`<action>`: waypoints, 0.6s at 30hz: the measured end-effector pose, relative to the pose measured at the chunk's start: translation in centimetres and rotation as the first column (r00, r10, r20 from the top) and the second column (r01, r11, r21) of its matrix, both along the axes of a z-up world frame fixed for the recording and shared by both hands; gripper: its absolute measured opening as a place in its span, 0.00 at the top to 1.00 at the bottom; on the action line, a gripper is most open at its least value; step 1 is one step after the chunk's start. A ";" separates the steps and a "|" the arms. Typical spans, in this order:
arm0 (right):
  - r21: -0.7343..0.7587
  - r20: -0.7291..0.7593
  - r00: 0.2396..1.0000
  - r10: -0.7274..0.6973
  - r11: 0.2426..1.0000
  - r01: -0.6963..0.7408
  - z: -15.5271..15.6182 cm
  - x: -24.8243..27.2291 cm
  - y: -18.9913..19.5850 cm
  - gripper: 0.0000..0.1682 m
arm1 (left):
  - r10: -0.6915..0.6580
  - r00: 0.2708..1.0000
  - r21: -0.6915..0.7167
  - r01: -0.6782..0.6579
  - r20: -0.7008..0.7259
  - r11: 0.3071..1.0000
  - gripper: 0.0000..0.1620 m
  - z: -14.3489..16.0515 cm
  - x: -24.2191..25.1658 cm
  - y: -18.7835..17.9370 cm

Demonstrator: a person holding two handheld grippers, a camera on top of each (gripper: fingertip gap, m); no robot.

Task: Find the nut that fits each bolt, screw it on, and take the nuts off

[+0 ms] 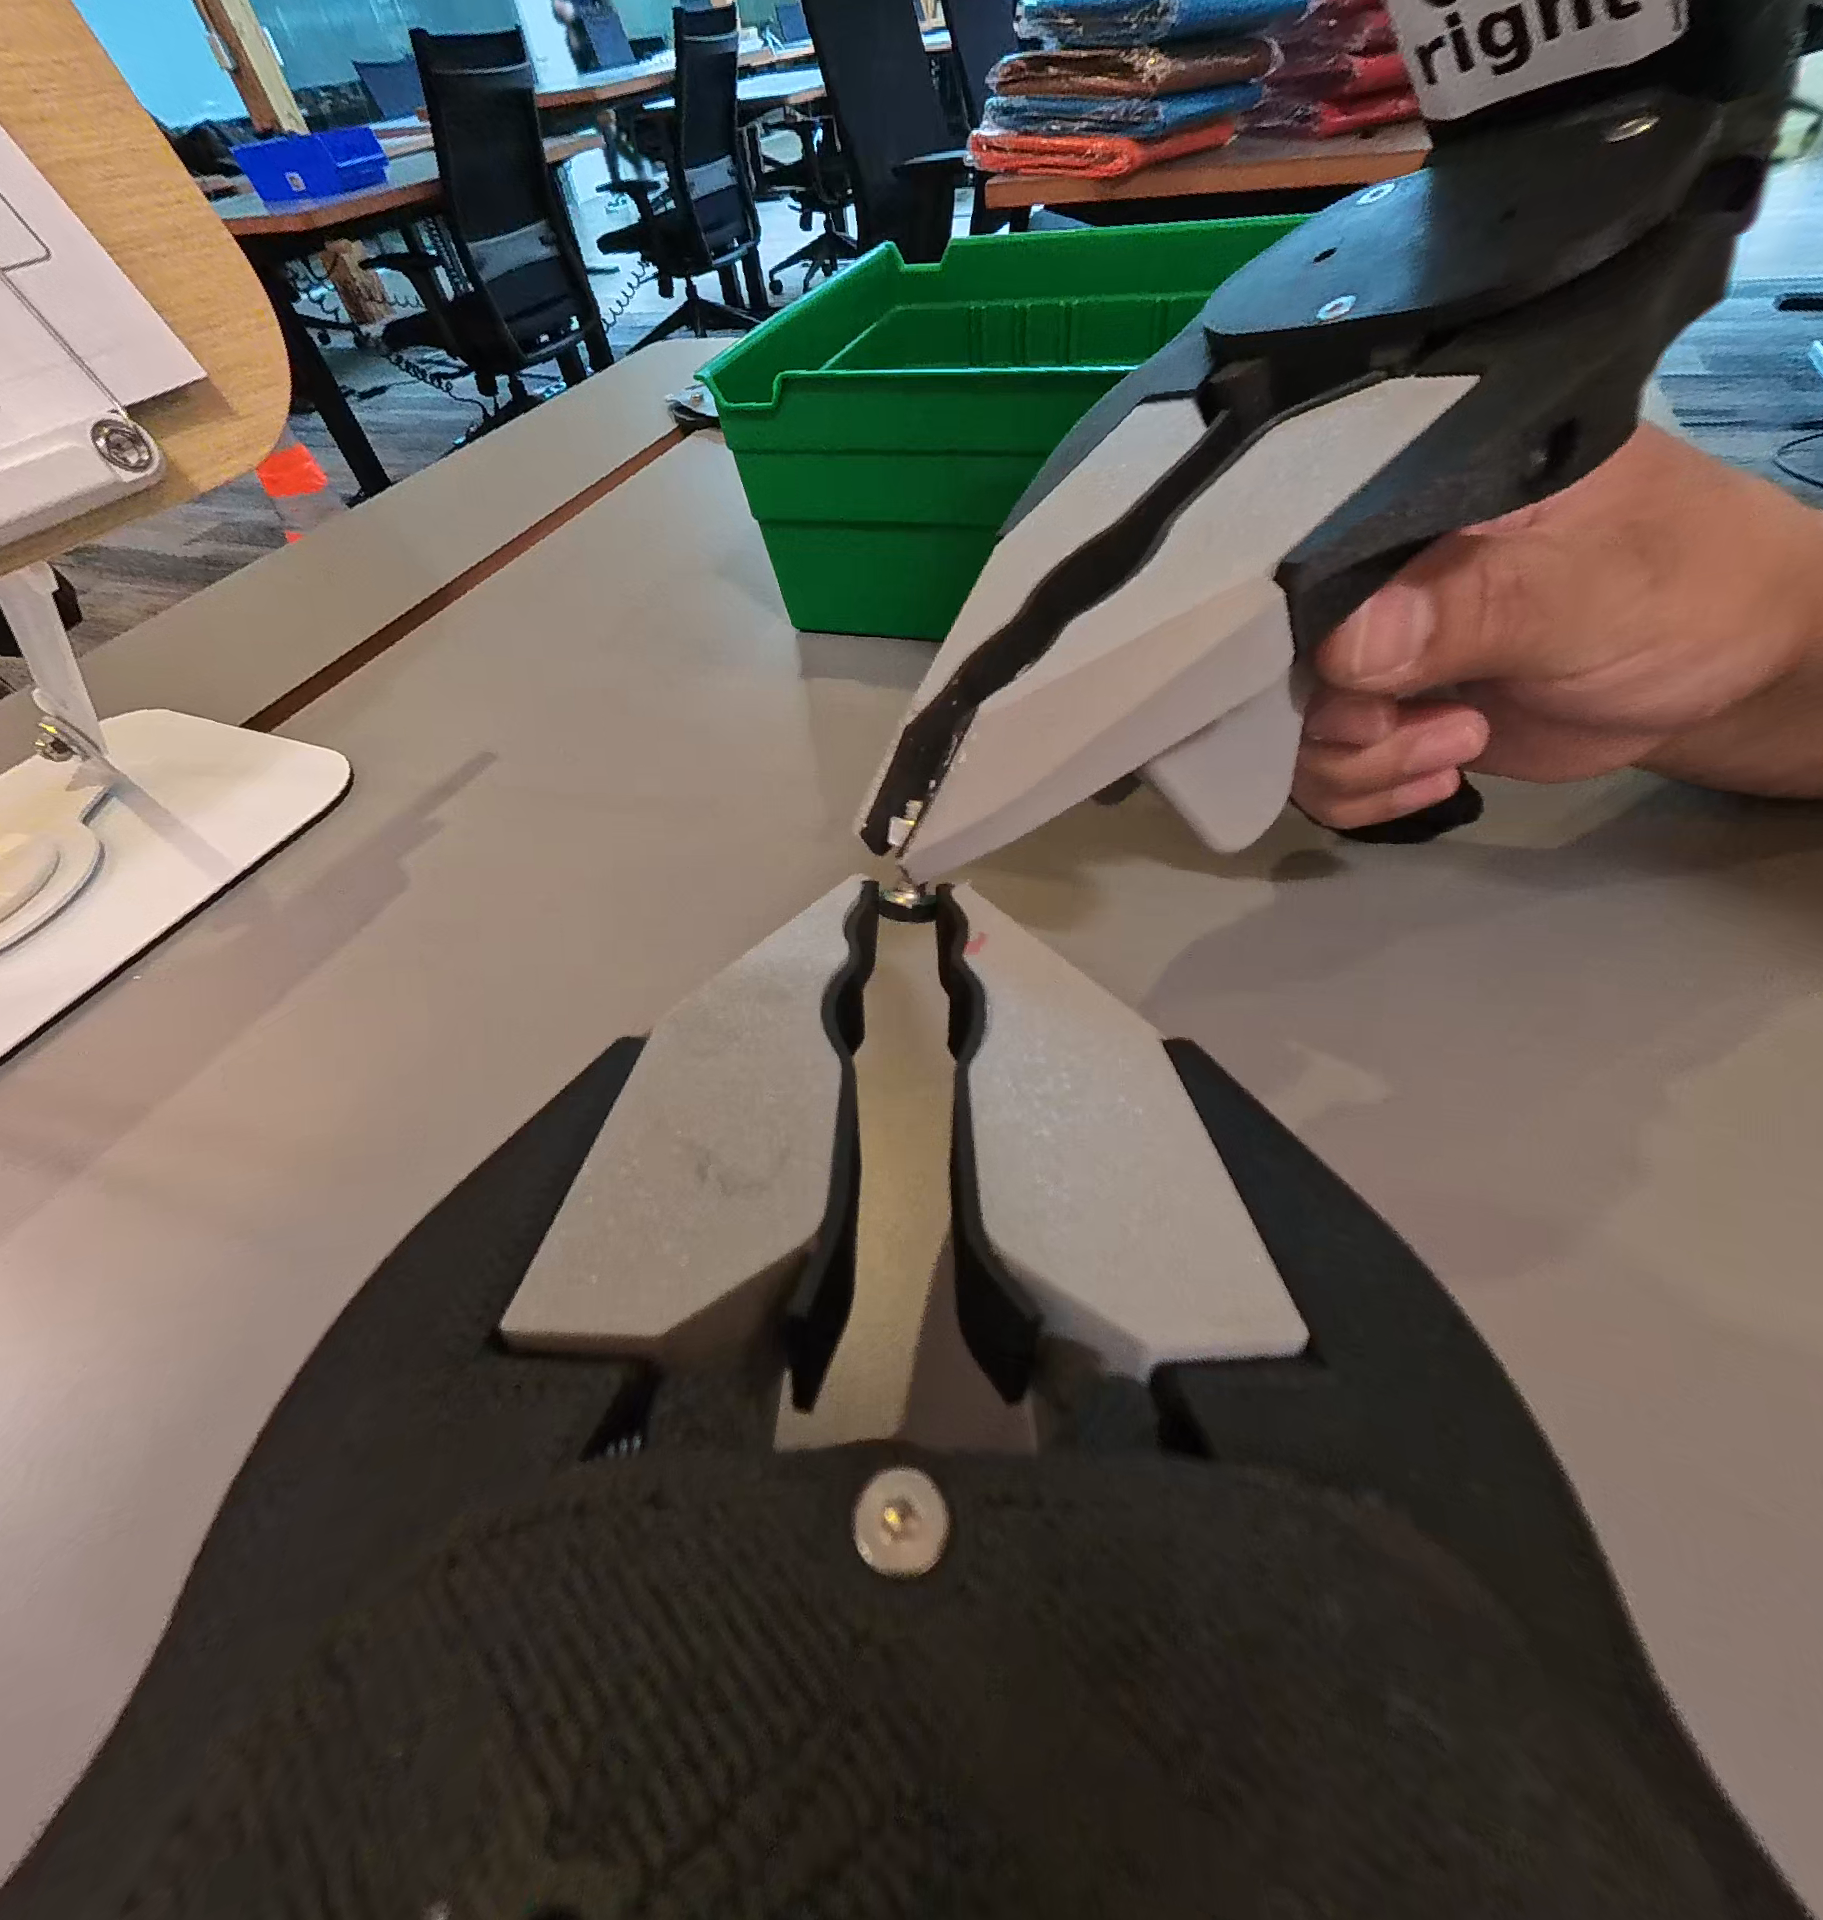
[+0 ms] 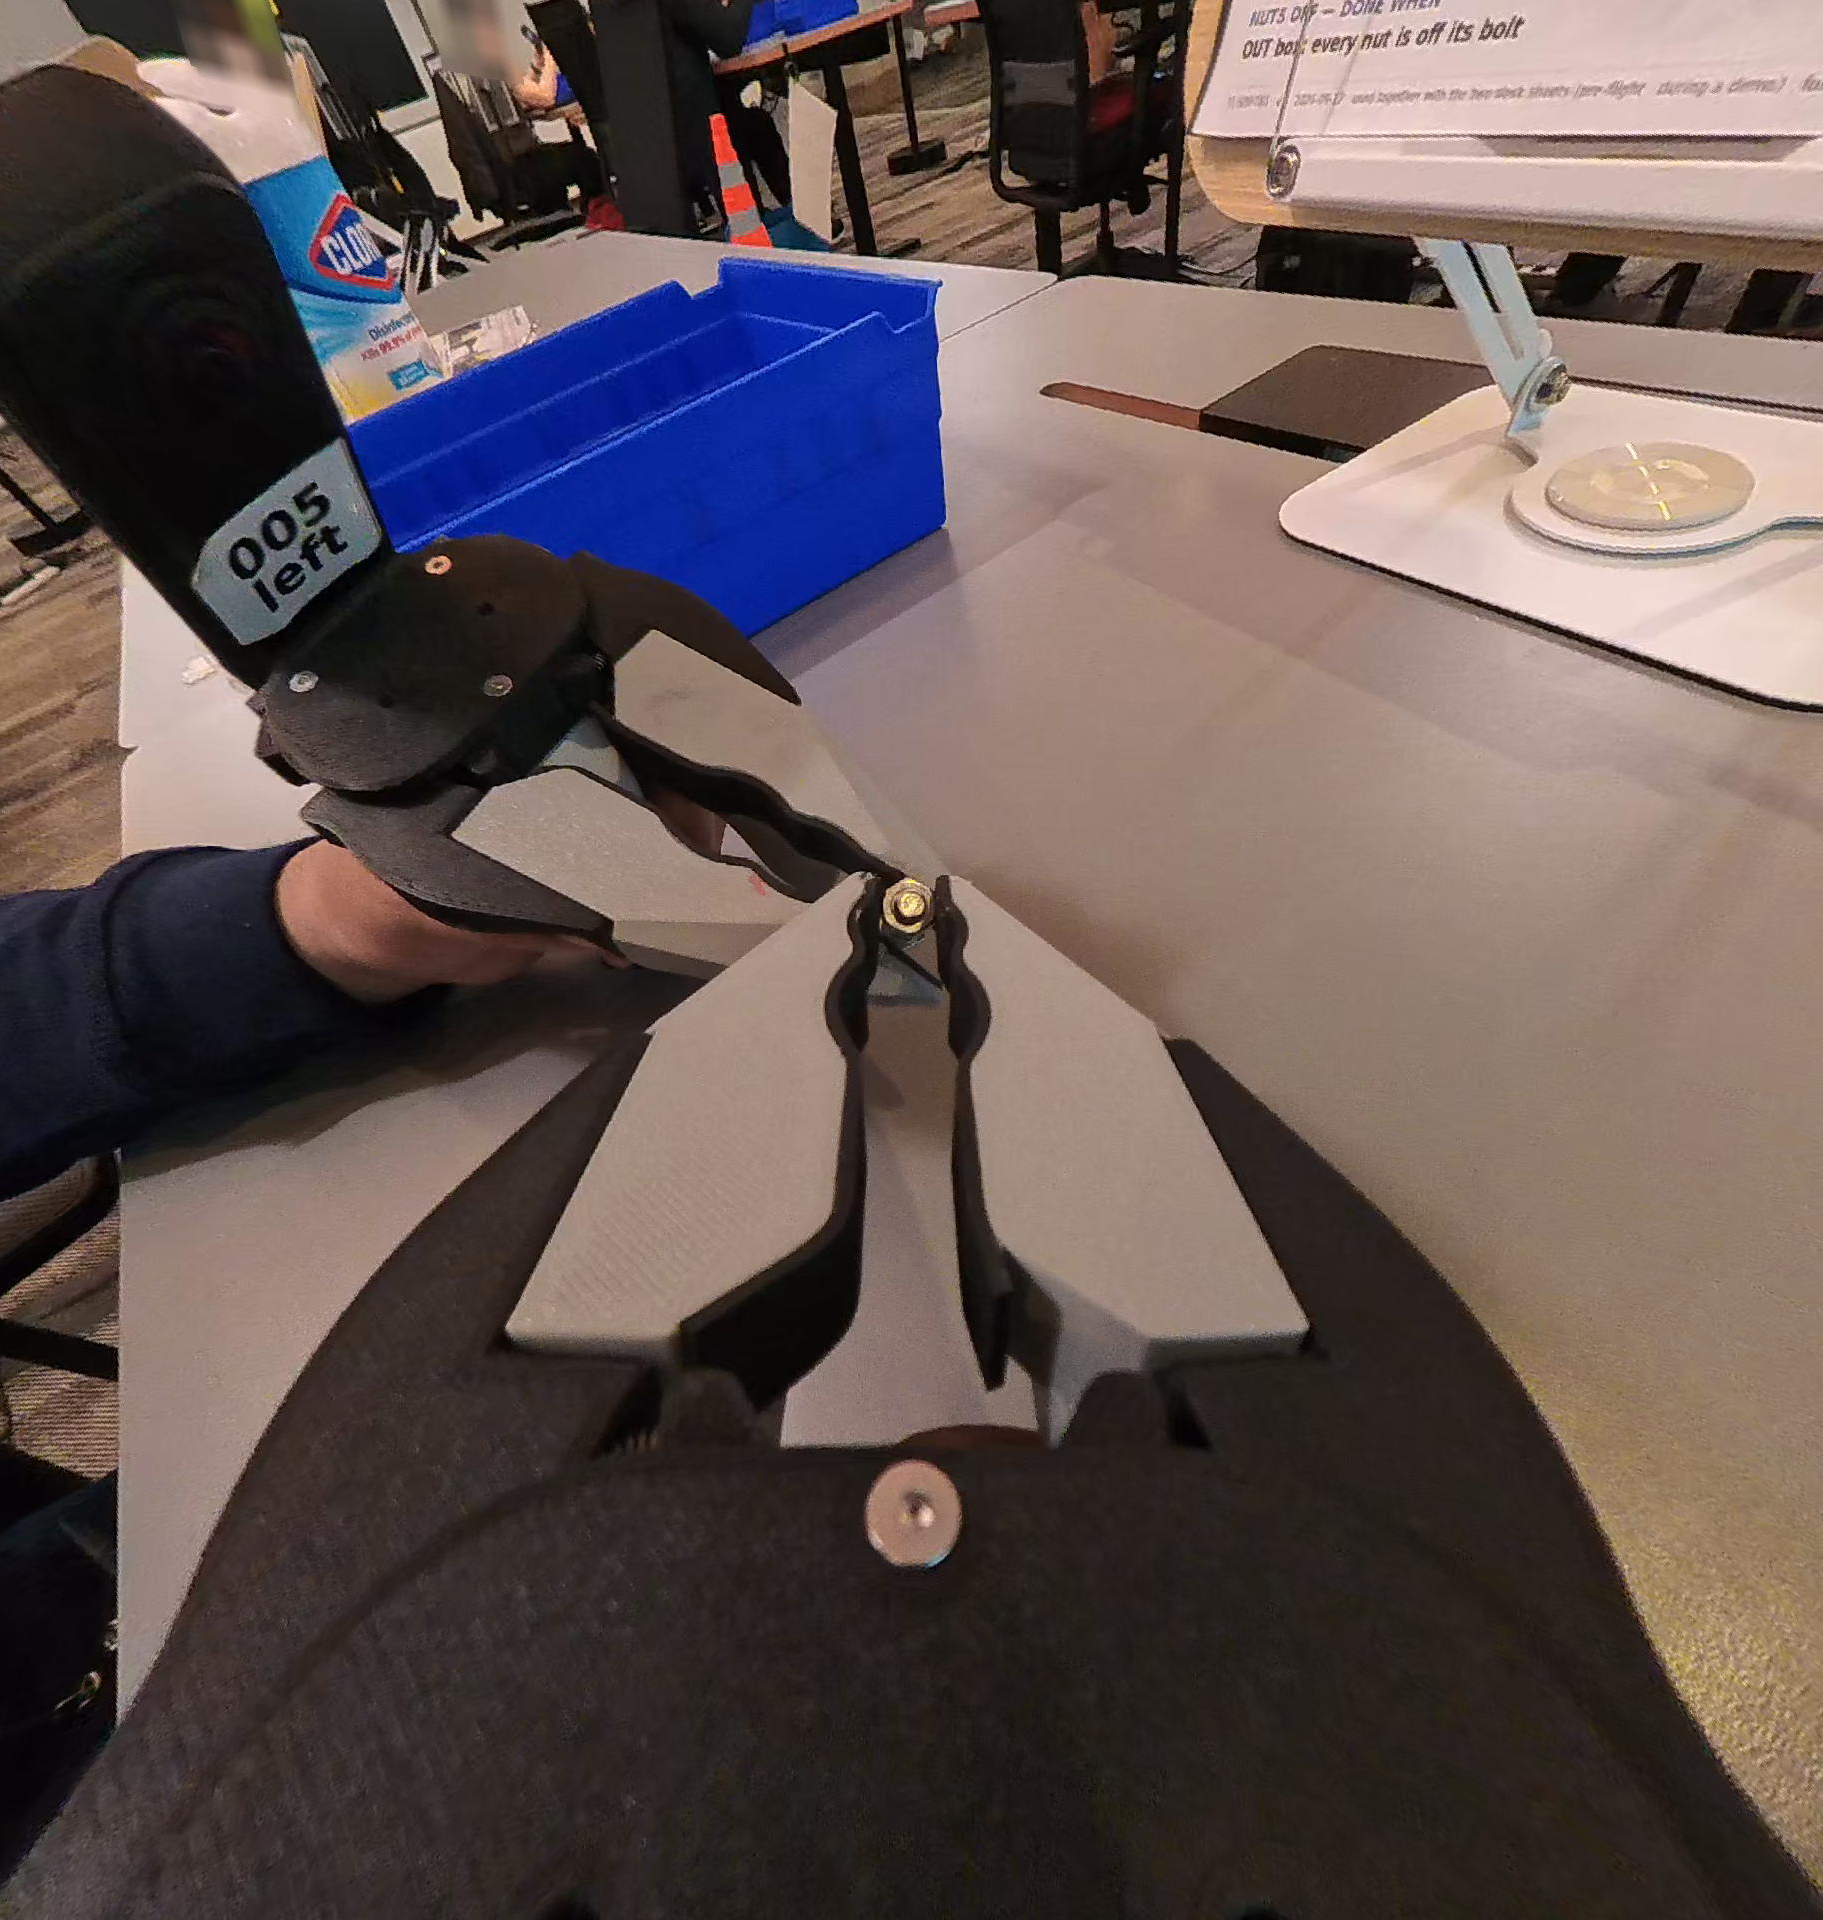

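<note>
Meeting tip to tip above the grey table (image 2: 1302, 935), the two claws share one bolt (image 1: 902, 902): the left claw (image 1: 903, 904) clamps its lower end steady while the right claw (image 2: 905, 914) pinches the nut (image 2: 907, 906) on top, apparently to turn it. Beyond the bolt, a green bin (image 1: 886, 468) stands behind the right claw and a blue bin (image 2: 678, 436) behind the left, presumably for sorted parts.

Our grippers, the left gripper (image 1: 902, 902) and right gripper (image 2: 905, 904), have grey wedge fingers with wavy black pads on black textured bodies. Each carries a silver screw and a pale label. We wear a navy sleeve (image 2: 107, 997).
</note>
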State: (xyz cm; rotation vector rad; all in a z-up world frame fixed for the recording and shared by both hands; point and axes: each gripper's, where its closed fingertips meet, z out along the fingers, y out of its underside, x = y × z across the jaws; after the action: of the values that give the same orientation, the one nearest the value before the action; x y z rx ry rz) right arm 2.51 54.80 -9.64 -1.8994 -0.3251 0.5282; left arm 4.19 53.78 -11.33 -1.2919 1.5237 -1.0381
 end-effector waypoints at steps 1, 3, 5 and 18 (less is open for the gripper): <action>0.003 0.006 1.000 -0.001 1.000 0.001 0.0 0.0 0.0 0.96 | 0.000 1.000 -0.001 0.000 0.000 1.000 0.95 0.0 0.0 0.0; 0.008 0.024 1.000 -0.005 1.000 0.005 0.0 0.0 0.0 0.96 | -0.001 1.000 -0.002 0.001 -0.003 1.000 0.95 -0.1 0.0 -0.1; 0.014 0.046 0.999 -0.010 1.000 0.009 -0.1 0.0 0.0 0.96 | 0.001 1.000 0.003 -0.001 -0.007 1.000 0.95 -0.2 0.1 -0.1; 0.071 0.033 0.999 0.005 0.997 -0.008 1.0 -0.3 -0.2 0.94 | -0.016 1.000 -0.102 0.017 0.018 0.995 0.95 0.5 -0.2 -0.6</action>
State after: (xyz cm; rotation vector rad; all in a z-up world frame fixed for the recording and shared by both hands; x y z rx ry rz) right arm 2.24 54.61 -8.63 -1.8400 -0.3673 0.4839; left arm 4.02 53.15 -10.79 -1.3392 1.4871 -1.1482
